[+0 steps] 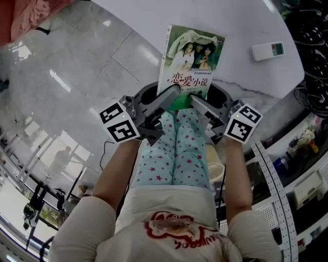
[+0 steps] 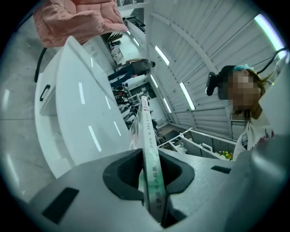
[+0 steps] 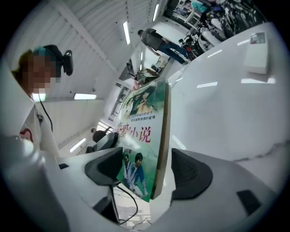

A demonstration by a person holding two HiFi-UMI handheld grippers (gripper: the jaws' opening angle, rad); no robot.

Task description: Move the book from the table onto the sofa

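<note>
Your left gripper [image 1: 173, 92] was clamped on the book's [image 1: 190, 56] lower edge, holding it clear of the white table [image 1: 241, 30], while your right gripper's [image 1: 197, 101] jaws stood wide around it, not pressing.

- The lower edge of the book [image 1: 190, 56] is hidden behind the left tongs [image 1: 176, 89] and right tongs [image 1: 195, 99].
- The pink fabric [image 1: 25, 18] is cut off at the corner.
- The buttons of the remote [image 1: 267, 50] are too small to tell.

We count book [image 1: 190, 56]: one | claws: two, left claw [image 2: 151, 174] and right claw [image 3: 149, 167] | remote [image 1: 267, 50]: one | counter [image 1: 236, 30]: one | pink cloth [image 1: 31, 15]: one
</note>
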